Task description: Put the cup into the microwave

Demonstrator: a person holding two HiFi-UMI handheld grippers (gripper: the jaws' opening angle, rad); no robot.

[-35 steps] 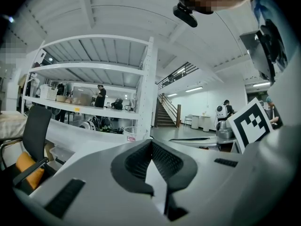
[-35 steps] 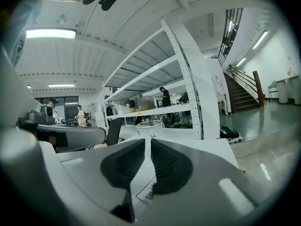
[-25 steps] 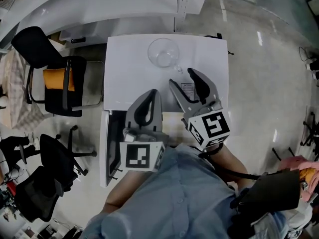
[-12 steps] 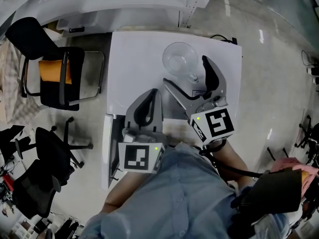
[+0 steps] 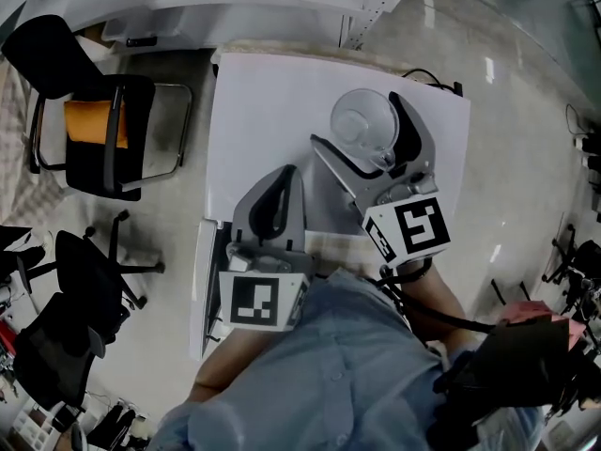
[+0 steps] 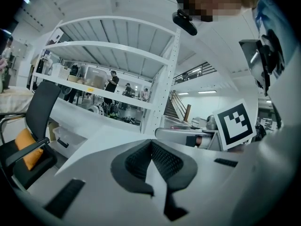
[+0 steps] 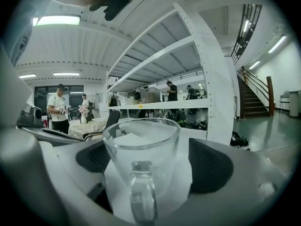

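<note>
Now opening around the glass cup: right gripper jaws, pads clear of its walls, handle toward the camera. Upright on the white surface, toward its far right. Left gripper jaws pressed together, empty.

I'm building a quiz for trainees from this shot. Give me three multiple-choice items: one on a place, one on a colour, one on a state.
1. Where is the cup?
A. on the floor
B. between the jaws of the right gripper
C. in a drawer

2. What colour is the cushion on the chair?
A. orange
B. green
C. blue

3. How do the jaws of the left gripper stand?
A. wide apart
B. closed on the cup
C. together, empty

Answers: B, the cup stands between its opening jaws, pads clear of it; A, orange shows on the black seat; C, the tips meet with nothing between.
</note>
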